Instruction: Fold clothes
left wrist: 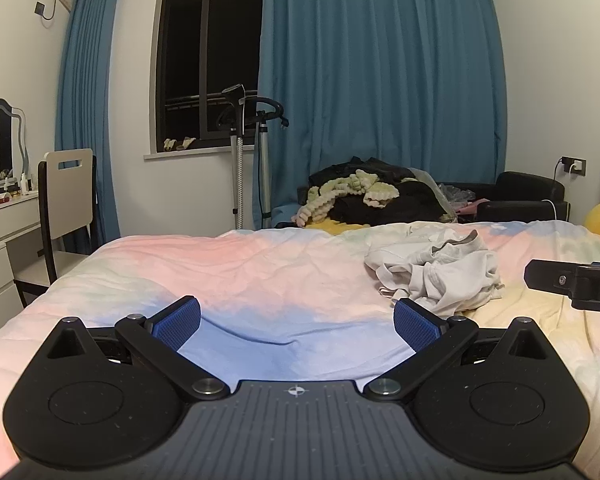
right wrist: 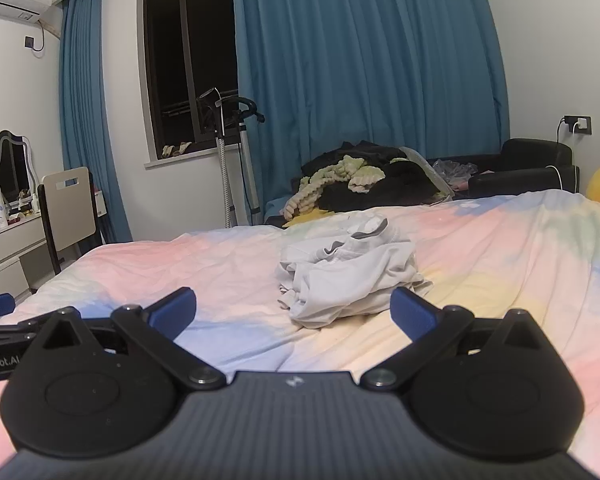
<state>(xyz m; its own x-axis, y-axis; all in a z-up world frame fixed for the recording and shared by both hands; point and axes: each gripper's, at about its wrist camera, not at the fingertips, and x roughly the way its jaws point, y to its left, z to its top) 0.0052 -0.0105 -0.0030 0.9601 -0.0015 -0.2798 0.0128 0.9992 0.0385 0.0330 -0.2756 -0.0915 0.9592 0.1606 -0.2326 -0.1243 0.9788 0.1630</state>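
The pale grey cotton garment (right wrist: pixel 348 272) lies crumpled in a heap on the pastel tie-dye bed cover (right wrist: pixel 500 264), and the left gripper (left wrist: pixel 296 320) and right gripper (right wrist: pixel 294 312) hover before it, fingers wide apart and holding nothing, so spreading it flat seems needed before any fold.

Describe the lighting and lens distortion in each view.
Left wrist view: dim indoor light, black window, curtains bowed by the fisheye, dark corners. Right wrist view: same soft light, white garment sharp, gripper body at the bottom edge slightly blurred, no glare.
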